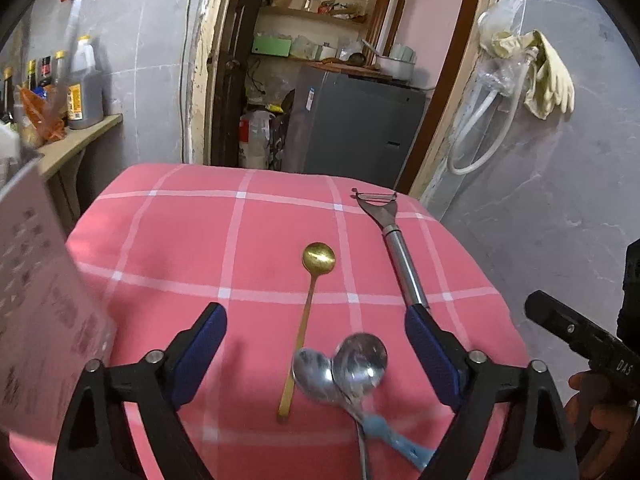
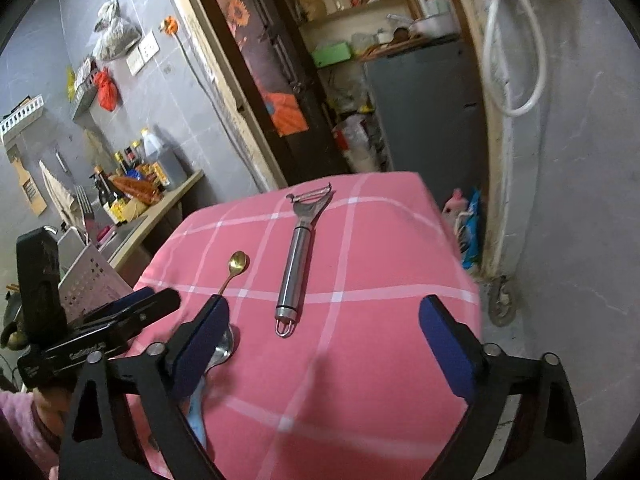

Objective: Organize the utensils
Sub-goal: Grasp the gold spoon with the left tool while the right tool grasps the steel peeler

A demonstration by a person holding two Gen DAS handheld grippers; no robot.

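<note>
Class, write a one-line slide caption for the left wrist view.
Open left hand-held gripper above a gold spoon, two steel spoons and a peeler on pink checked cloth.

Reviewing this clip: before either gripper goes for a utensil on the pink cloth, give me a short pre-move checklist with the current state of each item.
1. Left gripper open and empty: ok, jaws spread wide.
2. Right gripper open and empty: ok, jaws spread wide.
3. Gold spoon lying free for a pick: ok, flat on the cloth, apart from the peeler.
4. Two silver spoons separable: not ok, their bowls overlap and one handle crosses a blue-handled utensil.
5. Peeler clear in front of the right gripper: ok, nothing touches it.
6. Perforated utensil holder ready to receive: cannot tell, it is at the table's left edge and its opening is not visible.
</note>
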